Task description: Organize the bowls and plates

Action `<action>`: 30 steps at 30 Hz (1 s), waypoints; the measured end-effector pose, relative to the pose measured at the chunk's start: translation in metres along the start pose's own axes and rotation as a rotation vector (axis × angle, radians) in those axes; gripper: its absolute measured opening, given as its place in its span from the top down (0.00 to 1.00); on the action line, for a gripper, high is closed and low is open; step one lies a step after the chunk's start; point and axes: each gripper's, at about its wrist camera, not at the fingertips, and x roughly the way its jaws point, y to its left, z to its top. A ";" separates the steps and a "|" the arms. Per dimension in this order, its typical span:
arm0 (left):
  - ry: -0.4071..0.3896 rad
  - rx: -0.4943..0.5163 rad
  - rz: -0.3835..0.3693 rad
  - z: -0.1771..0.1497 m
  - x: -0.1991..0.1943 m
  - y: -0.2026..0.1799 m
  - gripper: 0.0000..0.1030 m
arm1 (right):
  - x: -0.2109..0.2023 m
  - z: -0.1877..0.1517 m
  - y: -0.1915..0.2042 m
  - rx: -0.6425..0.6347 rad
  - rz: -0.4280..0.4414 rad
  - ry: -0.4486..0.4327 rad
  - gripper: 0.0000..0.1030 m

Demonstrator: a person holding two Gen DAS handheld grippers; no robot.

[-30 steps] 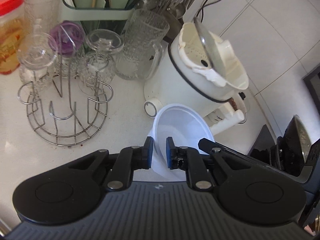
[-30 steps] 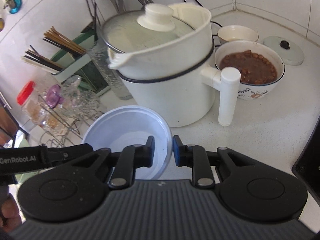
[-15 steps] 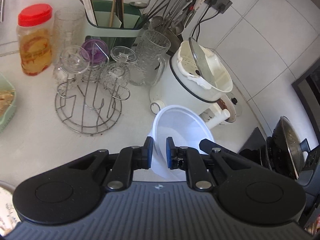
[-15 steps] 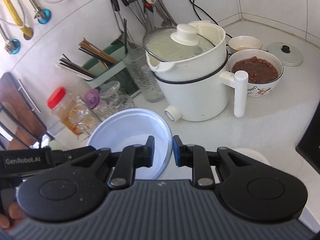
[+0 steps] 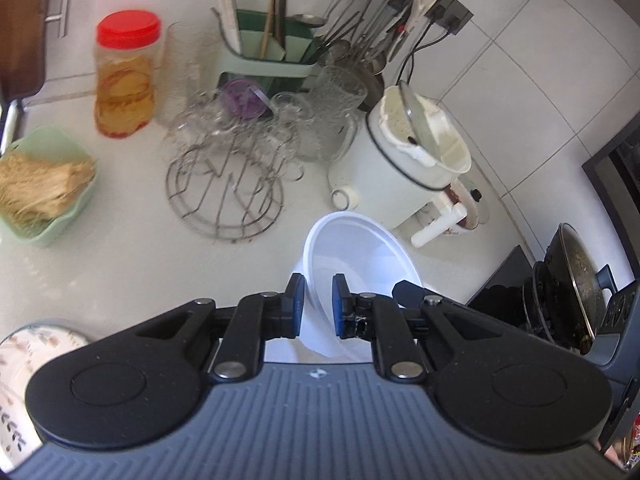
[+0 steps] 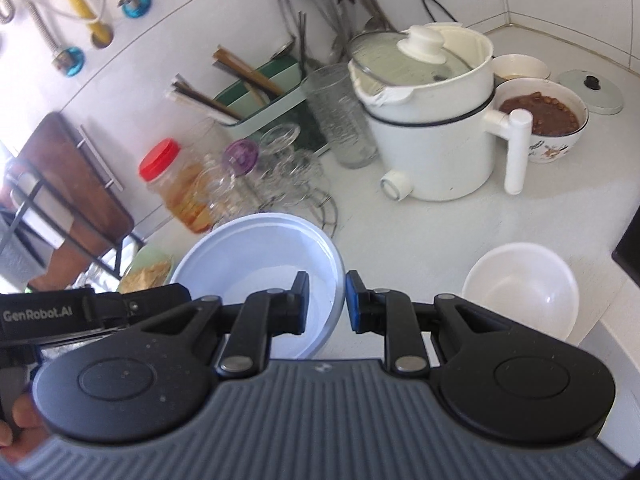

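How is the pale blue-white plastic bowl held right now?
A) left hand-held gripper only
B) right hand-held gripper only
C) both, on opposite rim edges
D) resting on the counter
C: the left hand-held gripper and the right hand-held gripper each pinch the rim of the pale blue-white plastic bowl, lifted off the white counter.

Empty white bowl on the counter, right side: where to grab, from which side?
Pinch the near rim of the empty white round bowl from above, one finger inside, one outside. It sits upright, open, no handle; the smooth curved wall probably offers nothing else to pinch.
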 end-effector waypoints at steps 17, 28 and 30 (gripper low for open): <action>-0.023 -0.050 0.065 -0.056 -0.021 0.061 0.84 | 0.005 -0.065 0.043 -0.079 0.005 0.078 0.78; -0.012 -0.034 0.103 -0.063 0.014 0.079 0.84 | 0.033 -0.070 0.041 -0.145 0.001 0.055 0.78; -0.006 -0.048 0.111 -0.063 0.020 0.084 0.84 | 0.038 -0.072 0.040 -0.145 0.015 0.057 0.78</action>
